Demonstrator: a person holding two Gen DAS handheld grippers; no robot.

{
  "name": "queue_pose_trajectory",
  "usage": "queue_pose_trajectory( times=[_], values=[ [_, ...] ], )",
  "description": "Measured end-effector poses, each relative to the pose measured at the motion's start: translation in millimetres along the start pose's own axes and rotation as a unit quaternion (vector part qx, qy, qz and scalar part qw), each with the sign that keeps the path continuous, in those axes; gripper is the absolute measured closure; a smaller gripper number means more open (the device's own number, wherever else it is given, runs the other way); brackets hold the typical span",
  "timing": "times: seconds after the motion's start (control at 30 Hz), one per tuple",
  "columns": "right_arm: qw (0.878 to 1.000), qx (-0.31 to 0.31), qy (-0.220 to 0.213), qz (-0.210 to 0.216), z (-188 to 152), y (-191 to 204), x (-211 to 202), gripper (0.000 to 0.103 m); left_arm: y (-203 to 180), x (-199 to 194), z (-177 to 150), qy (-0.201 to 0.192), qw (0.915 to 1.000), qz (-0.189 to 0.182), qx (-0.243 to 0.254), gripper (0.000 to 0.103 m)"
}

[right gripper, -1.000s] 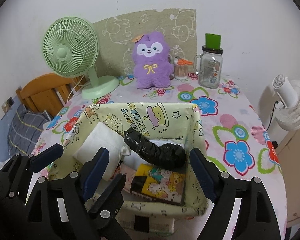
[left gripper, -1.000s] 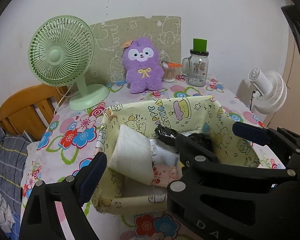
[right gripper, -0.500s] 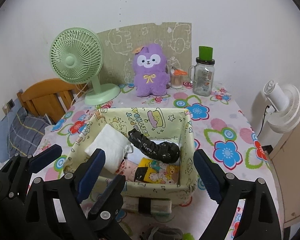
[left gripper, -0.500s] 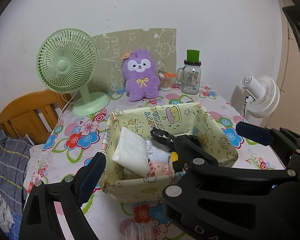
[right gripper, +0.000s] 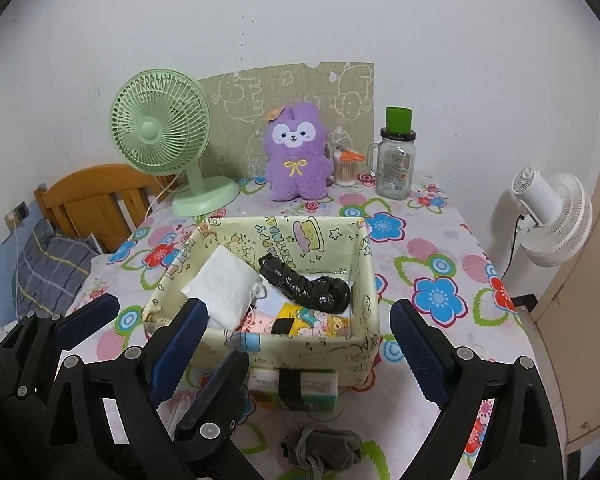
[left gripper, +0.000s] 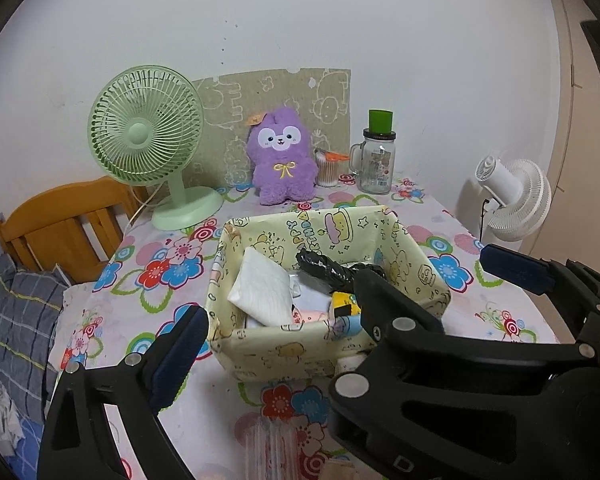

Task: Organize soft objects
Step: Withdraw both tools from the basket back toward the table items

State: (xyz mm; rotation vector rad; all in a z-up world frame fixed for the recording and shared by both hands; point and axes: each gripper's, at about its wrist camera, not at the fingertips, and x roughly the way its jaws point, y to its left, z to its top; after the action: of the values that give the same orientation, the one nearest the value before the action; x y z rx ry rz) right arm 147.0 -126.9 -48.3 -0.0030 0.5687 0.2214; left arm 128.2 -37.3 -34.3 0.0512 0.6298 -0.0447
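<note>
A yellow cartoon-print fabric basket (left gripper: 300, 352) (right gripper: 284, 348) stands mid-table. Inside lie a white folded cloth (right gripper: 224, 288), a black crumpled bag (right gripper: 304, 284) and a yellow cartoon packet (right gripper: 312, 322). A grey soft bundle (right gripper: 320, 448) lies on the table in front, and a tissue pack (right gripper: 300, 386) sits against the basket's front. My right gripper (right gripper: 298, 348) hovers before the basket, its jaws opening, nothing held. My left gripper (left gripper: 346, 306) is open and empty, to the left of the right one. A purple plush (right gripper: 296, 156) sits at the back.
A green desk fan (right gripper: 160, 140) stands back left, a glass jar with green lid (right gripper: 394, 168) and a swab cup (right gripper: 346, 170) back right. A white fan (right gripper: 552, 216) stands off the table's right edge. A wooden chair (left gripper: 60, 220) is at the left.
Both grippers have drawn back and risen from the basket, which now looks smaller. The right jaws have spread wider. The grey bundle and tissue pack have come into view.
</note>
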Motion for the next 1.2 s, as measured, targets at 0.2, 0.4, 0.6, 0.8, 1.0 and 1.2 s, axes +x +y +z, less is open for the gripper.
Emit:
queue_pose_trajectory(
  times=[0.2, 0.4, 0.6, 0.8, 1.0, 1.2],
  values=[
    [1.0, -0.002, -0.004, -0.007, -7.1, 0.5, -10.5, 0.006, -1.5, -8.8, -7.2, -0.002, 1.0, -0.003, -0.005, 0.005],
    [1.0, -0.006, -0.007, -0.011, -14.4, 3.1, -18.9, 0.004, -1.4, -16.9, -15.5, -0.004, 0.9999, -0.007, -0.01, 0.005],
    [1.0, -0.011, -0.015, -0.016, -21.2, 5.0, -27.5, 0.003, -2.2, -26.6, -23.0, -0.011, 0.9998, -0.007, -0.012, 0.005],
    [1.0, -0.006, -0.017, -0.014, -29.3, 2.9, -32.5, 0.003, -4.3, -33.0, -30.3, -0.013, 0.9998, -0.008, -0.016, 0.005],
    [1.0, -0.006, -0.019, -0.018, -40.1, 2.1, -37.1, 0.003, -6.4, -36.2, -39.3, -0.014, 0.9998, -0.001, -0.017, 0.002],
    [0.999, -0.017, -0.022, -0.035, -52.3, 3.8, -38.3, 0.003, -6.6, -35.4, -53.1, -0.006, 0.9997, -0.007, -0.021, 0.001]
  ],
)
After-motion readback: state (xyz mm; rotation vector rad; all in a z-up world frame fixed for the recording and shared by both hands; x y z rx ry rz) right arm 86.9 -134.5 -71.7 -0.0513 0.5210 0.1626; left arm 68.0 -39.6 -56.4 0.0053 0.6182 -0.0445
